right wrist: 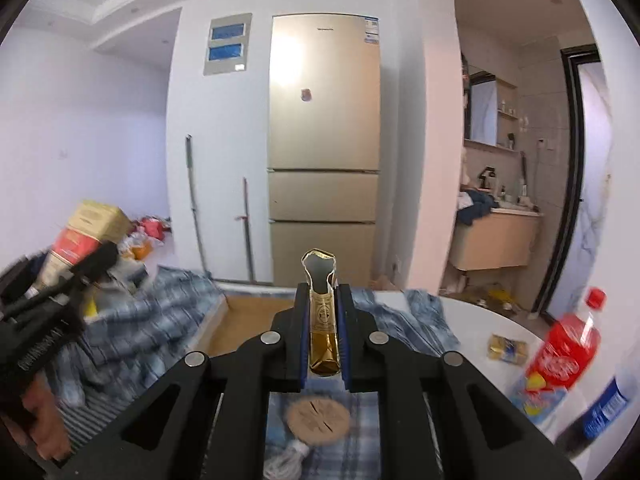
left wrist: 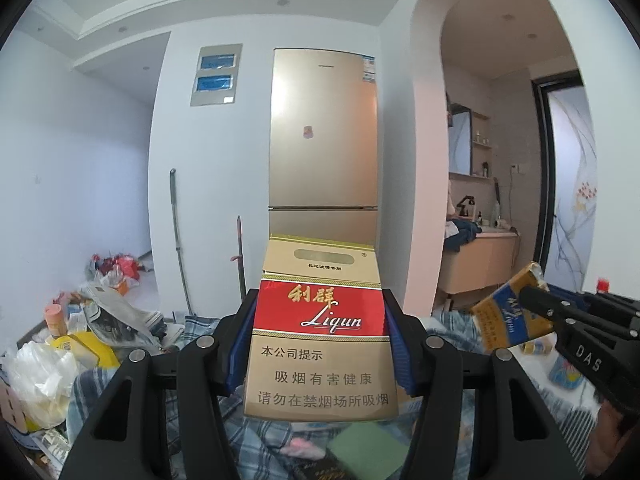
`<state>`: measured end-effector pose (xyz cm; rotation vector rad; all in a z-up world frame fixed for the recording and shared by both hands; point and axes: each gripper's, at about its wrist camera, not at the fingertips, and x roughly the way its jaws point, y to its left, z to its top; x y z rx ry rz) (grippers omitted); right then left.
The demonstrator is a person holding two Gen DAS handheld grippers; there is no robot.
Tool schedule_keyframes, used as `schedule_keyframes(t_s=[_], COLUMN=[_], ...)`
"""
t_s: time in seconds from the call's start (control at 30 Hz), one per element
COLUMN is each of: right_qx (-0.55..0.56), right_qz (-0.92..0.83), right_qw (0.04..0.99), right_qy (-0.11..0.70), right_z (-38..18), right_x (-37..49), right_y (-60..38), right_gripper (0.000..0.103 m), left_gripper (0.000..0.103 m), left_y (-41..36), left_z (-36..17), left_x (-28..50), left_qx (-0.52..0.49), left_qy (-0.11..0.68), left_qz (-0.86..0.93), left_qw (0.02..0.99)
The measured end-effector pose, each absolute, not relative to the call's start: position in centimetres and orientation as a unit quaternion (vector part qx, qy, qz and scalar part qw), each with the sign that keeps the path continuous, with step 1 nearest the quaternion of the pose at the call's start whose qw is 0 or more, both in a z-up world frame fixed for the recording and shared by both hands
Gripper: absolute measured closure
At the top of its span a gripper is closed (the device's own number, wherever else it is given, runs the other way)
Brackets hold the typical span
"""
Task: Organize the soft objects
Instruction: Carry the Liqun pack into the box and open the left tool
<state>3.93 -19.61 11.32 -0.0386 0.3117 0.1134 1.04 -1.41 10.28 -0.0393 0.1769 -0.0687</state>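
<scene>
My left gripper (left wrist: 320,300) is shut on a red-and-gold "Liqun" cigarette pack (left wrist: 320,344), its blue pads pressing on both sides, and the pack stands upright in the air. In the right wrist view the same pack (right wrist: 80,236) appears at the far left, blurred. My right gripper (right wrist: 323,294) is shut on a squashed soft pack seen edge-on, gold with a torn-open top (right wrist: 322,320). In the left wrist view that pack shows a blue-and-gold face (left wrist: 504,316) at the right. Both packs are held above a blue plaid cloth (right wrist: 160,320).
A red cola bottle (right wrist: 568,348), a dark blue-labelled bottle (right wrist: 600,412) and a small packet (right wrist: 508,348) stand on the white round table (right wrist: 472,316) at right. A round tan disc (right wrist: 318,420) lies below the right gripper. Bags and papers (left wrist: 60,352) are piled left. The gold fridge (right wrist: 324,140) is ahead.
</scene>
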Motion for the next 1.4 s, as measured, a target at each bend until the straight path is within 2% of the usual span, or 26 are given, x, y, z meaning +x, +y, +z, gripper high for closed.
schedule_keyframes(t_s=[0.17, 0.27, 0.5, 0.73, 1.03, 1.4], right_qx=[-0.014, -0.013, 0.005, 0.023, 0.013, 0.032], right_qz=[0.064, 0.069, 0.074, 0.086, 0.103, 0.142], right_qw=[0.982, 0.975, 0.969, 0.959, 0.93, 0.894], right_qy=[0.176, 0.211, 0.236, 0.27, 0.354, 0.424], right_z=[13.9, 14.1, 13.0, 9.3, 3.0, -1.3], right_x=[8.1, 10.7, 15.0, 17.5, 20.7, 22.7], right_y=[-19.1, -18.9, -19.0, -19.9, -18.2, -17.7], right_gripper=[0.092, 0.092, 0.092, 0.091, 0.091, 0.091], left_gripper=[0.044, 0.044, 0.044, 0.044, 0.044, 0.044], left_y=[-2.4, -3.1, -3.6, -3.1, -2.4, -1.3], left_z=[12.8, 13.6, 13.0, 9.2, 2.6, -2.4], left_x=[3.8, 6.2, 11.0, 15.5, 20.7, 23.8], left_qx=[-0.021, 0.0, -0.013, -0.007, -0.018, -0.055], left_qy=[0.096, 0.132, 0.181, 0.241, 0.347, 0.416], left_qz=[-0.019, -0.004, 0.002, -0.003, -0.012, -0.027], left_qw=[0.995, 0.991, 0.983, 0.971, 0.938, 0.907])
